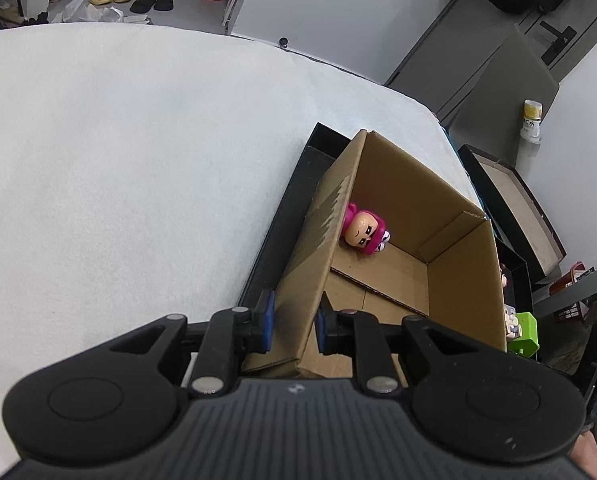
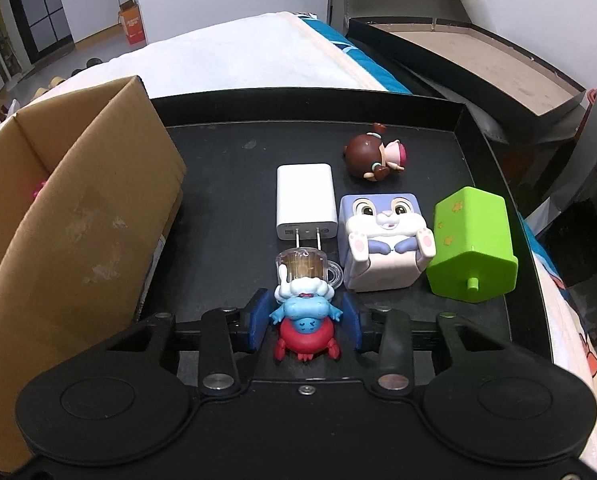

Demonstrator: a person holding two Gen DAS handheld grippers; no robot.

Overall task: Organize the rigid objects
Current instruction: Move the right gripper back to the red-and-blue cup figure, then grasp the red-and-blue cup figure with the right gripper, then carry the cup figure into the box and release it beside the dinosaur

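Left wrist view: left tool (image 1: 294,326) tips down, clamped on cardboard box (image 1: 402,216) wall | pink doll (image 1: 364,232) lies inside box | right tool (image 2: 305,326) tips down, clamped on blue hippo toy (image 2: 305,312) at 6 o'clock on black tray (image 2: 226,208) | charger (image 2: 305,200), bunny cube (image 2: 382,236) close ahead; bare tray at 11 o'clock

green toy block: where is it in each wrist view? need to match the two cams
Left wrist: green block at the far right edge, low, only partly seen past the cardboard box.
Right wrist: green block right of centre, lying on the black tray, beside the bunny cube.
Shared landmark: the cardboard box, left of the block in both views.
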